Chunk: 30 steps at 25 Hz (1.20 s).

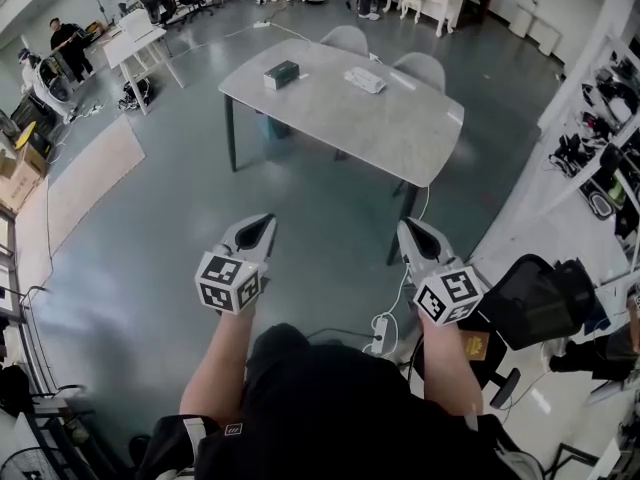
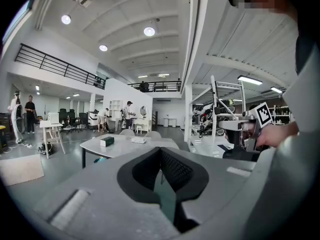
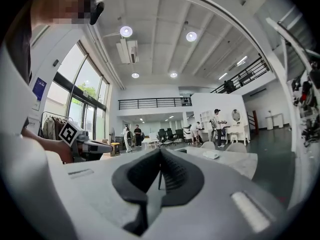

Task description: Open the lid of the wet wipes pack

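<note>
White pack sits well ahead of left claw and right claw, both closed, empty; best walk up, then part jaws.

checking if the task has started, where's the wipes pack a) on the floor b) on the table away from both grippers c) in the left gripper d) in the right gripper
b: the wipes pack lies on the table; the left gripper and right gripper are shut, empty and short of it.
</note>
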Motion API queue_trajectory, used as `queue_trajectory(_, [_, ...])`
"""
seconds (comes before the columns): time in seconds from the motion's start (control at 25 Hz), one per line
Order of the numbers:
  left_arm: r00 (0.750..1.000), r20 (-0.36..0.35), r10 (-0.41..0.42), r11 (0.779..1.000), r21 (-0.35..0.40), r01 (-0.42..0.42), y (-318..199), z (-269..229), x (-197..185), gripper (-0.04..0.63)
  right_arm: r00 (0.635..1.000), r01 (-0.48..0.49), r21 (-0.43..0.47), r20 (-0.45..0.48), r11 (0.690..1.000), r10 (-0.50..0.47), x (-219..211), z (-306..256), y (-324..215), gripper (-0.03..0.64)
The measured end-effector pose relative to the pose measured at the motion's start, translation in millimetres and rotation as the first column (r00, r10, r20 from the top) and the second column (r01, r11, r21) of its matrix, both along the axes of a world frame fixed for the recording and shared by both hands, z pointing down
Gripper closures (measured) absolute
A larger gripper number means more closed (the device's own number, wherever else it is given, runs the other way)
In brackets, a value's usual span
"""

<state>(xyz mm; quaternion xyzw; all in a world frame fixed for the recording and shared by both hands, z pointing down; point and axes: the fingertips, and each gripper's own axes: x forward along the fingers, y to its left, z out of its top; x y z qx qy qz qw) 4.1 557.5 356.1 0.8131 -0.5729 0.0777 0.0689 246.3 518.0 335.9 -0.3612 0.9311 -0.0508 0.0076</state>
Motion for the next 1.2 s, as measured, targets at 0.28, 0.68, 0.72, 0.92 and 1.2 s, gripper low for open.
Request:
queue_trajectory(0.28, [1.0, -0.003, 0.008, 1.0, -0.007, -0.008, -20, 3, 5, 0.584, 0.999, -0.007, -0.05, 0.034, 0.999, 0.008, 6, 9, -17, 0.615])
queue_trajectory(0.68, [0.999, -0.019, 0.041, 0.999, -0.02, -0.041, -108, 24, -15, 0.584, 0.999, -0.037, -0.105, 0.008, 0.994, 0.038, -12, 34, -90, 0.615])
queue_trajectory(0.72, [0.999, -0.02, 0.045, 0.999, -0.022, -0.045, -119, 25, -20, 0.584, 0.999, -0.04, -0.112, 0.004, 0.993, 0.041, -17, 36, -100, 0.615])
queue_trajectory(0.92, [0.998, -0.023, 0.063, 0.997, -0.039, -0.064, -183, 33, -49, 0.584, 0.999, -0.037, -0.148, -0.019, 0.988, 0.035, -54, 50, -157, 0.615])
queue_trajectory(1.2, [0.994, -0.035, 0.108, 0.992, -0.059, -0.11, -261, 48, -96, 0.584, 0.995, -0.008, -0.212, -0.095, 0.977, -0.013, -127, 72, -222, 0.615])
